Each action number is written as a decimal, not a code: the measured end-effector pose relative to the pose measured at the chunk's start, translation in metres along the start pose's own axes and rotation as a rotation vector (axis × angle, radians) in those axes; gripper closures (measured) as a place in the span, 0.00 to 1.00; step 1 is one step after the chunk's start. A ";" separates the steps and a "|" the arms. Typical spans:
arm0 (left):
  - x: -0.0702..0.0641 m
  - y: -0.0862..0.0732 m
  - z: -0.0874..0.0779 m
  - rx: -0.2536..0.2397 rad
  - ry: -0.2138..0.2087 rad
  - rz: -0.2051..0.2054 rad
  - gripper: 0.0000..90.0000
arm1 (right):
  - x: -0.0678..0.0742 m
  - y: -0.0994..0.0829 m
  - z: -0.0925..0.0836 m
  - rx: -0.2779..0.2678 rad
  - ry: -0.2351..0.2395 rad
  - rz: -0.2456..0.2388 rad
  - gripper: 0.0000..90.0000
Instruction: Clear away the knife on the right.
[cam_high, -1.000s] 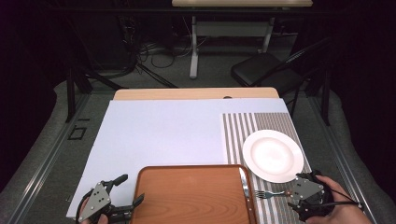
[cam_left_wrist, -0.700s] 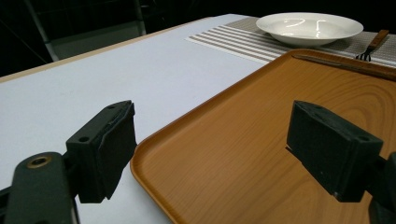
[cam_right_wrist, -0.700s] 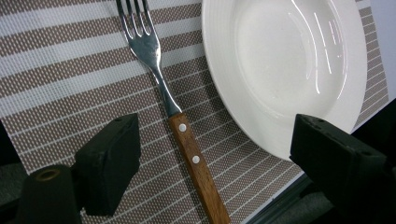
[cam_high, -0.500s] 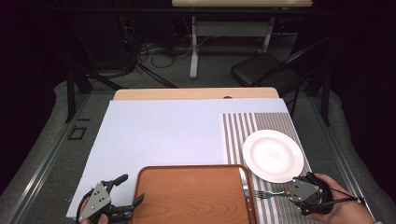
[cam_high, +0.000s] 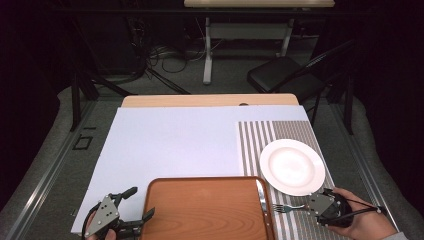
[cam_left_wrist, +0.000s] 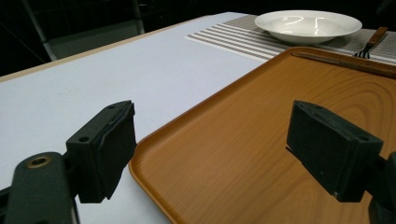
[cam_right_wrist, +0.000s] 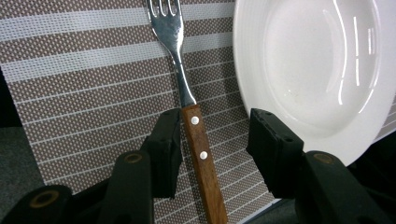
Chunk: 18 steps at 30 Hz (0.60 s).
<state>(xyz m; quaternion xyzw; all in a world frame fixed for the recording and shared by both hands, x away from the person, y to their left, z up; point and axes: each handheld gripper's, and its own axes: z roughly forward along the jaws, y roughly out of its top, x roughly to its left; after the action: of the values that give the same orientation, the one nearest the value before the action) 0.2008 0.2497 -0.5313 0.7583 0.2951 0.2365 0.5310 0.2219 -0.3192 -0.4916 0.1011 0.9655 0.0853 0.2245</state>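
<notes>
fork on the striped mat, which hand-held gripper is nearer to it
Right. The right hand-held gripper has the fork by its wooden handle between its closing jaws. The left hand-held gripper sits across the tray, at its far corner.

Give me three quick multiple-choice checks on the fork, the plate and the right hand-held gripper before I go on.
1. Where does the fork lie?
A. on the striped placemat
B. on the tray
C. on the plate

2. What colour is the plate?
A. blue
B. white
C. black

3. How stands the right hand-held gripper?
A. clamped on the plate
B. holding a knife
C. open around the fork handle, jaws just closing in

Answers: 1 A, the mat's stripes lie under it; 2 B, plain white; 3 C, a gap shows beside the handle.
</notes>
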 end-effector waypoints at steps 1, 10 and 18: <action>0.000 0.000 0.000 0.000 0.000 0.001 0.17 | -0.001 0.000 0.001 -0.002 0.001 -0.032 0.62; 0.000 0.000 0.000 0.002 0.000 0.001 0.17 | 0.000 -0.001 0.013 0.014 0.008 -0.060 0.70; 0.000 0.000 0.000 0.001 -0.002 0.004 0.17 | 0.000 -0.001 0.019 0.006 0.021 -0.090 0.71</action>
<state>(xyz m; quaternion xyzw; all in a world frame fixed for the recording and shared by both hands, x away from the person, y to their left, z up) 0.2009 0.2497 -0.5312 0.7594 0.2934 0.2365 0.5303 0.2302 -0.3177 -0.5090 0.0572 0.9716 0.0734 0.2175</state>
